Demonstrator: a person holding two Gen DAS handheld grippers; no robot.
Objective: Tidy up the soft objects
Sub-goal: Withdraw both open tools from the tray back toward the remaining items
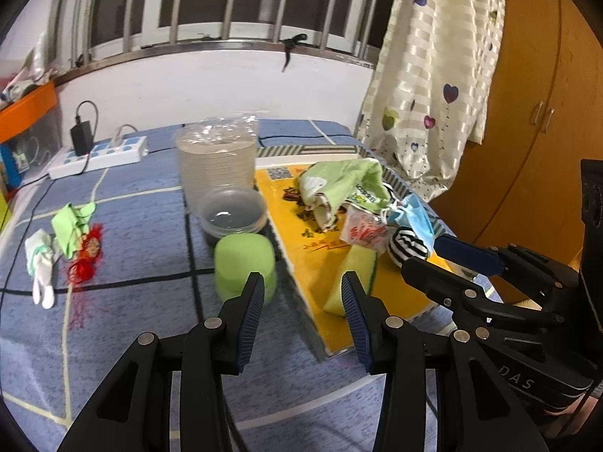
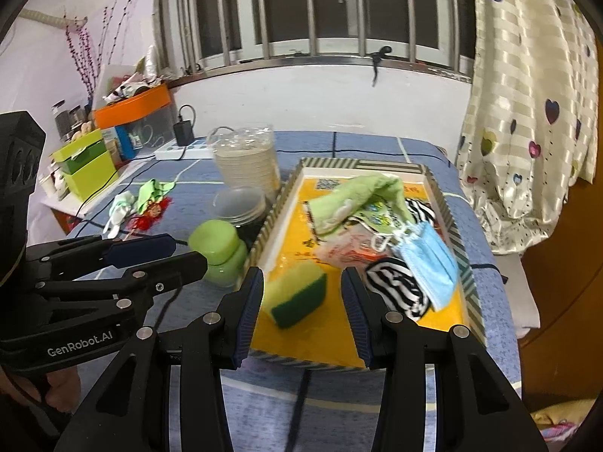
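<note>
From my left wrist camera, the left gripper (image 1: 301, 293) hovers with fingers spread and empty above a blue checked table (image 1: 132, 248). Just beyond them sits a green foam roll (image 1: 245, 263), outside the box. To the right, the striped-rim tray (image 1: 377, 301) already holds a green cloth (image 1: 339, 184), a blue face mask (image 1: 414, 218), a striped sock (image 1: 407, 245) and a yellow sponge (image 1: 354, 275). Far left on the table lie loose green and white cloths (image 1: 64, 233) with a red tassel (image 1: 84, 260).

From my right wrist camera, the right gripper (image 2: 301, 293) also has its fingers spread and empty, over the tray's near edge, the sponge lying between them.

I judge the sorting mostly done; the roll and left pile remain.
</note>
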